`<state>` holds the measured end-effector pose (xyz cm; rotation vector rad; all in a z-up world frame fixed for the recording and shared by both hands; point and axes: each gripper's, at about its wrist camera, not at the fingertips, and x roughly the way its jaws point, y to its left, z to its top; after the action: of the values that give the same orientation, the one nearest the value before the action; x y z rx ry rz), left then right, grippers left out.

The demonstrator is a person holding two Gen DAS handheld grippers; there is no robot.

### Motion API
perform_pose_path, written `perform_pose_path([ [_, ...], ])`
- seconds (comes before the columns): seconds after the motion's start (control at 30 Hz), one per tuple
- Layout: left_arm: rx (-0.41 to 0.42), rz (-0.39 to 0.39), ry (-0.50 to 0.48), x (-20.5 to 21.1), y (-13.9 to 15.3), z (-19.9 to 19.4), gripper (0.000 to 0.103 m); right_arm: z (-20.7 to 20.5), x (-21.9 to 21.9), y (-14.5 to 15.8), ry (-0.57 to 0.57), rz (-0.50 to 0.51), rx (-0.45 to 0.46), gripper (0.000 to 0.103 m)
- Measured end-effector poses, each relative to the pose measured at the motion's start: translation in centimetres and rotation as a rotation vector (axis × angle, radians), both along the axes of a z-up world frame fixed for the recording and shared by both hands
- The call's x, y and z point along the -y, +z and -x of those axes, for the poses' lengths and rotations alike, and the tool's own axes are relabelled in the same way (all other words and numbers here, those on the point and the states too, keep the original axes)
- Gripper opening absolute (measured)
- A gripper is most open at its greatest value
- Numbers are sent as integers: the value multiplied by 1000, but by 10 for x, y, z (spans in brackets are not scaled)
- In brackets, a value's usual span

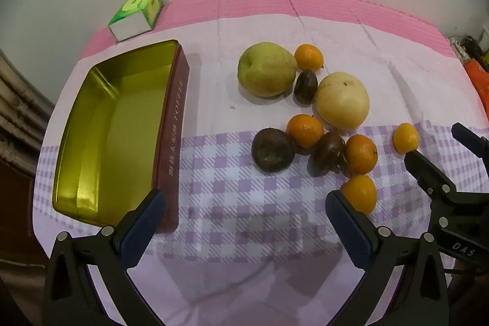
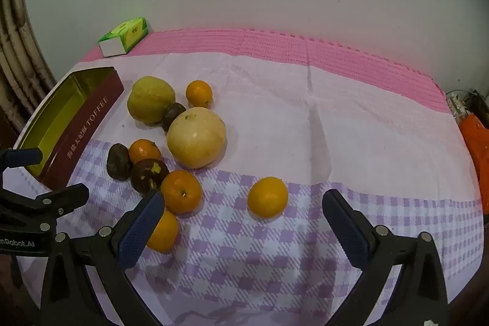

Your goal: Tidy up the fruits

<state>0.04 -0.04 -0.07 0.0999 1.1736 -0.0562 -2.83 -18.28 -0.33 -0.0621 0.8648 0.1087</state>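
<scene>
An open toffee tin (image 1: 116, 124) with a gold inside and dark red wall stands empty at the left; it also shows in the right wrist view (image 2: 88, 124). Fruits lie in a cluster on the cloth: a green pear (image 1: 266, 69), a pale round pear (image 1: 342, 101), several oranges and three dark passion fruits (image 1: 273, 154). One orange (image 2: 267, 197) lies apart to the right. My left gripper (image 1: 246, 211) is open and empty above the checked cloth, in front of the cluster. My right gripper (image 2: 243, 213) is open and empty, just short of the lone orange.
A green and white tissue box (image 1: 137, 14) sits at the back left on the pink mat (image 1: 305, 2). A white wall stands behind. An orange bag (image 2: 476, 142) lies off the table's right edge. The cloth to the right of the fruits is bare.
</scene>
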Motion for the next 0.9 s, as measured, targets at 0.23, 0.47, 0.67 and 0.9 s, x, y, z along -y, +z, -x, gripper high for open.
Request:
perform_pose_path([
  [0.23,-7,18,-7,-6,-2,-2,103,0,1,-3,-10,-1,-15,103],
  [0.47,12,20,-17,0,1,7,103,3,0,1,1,1,-6,103],
  [0.67,27,23,-26,2,2,11,103,1,5,-2,-2,-13,-8,103],
  [0.9,19,28,-29,2,1,13,103,0,8,0,-6,-19,-7,103],
])
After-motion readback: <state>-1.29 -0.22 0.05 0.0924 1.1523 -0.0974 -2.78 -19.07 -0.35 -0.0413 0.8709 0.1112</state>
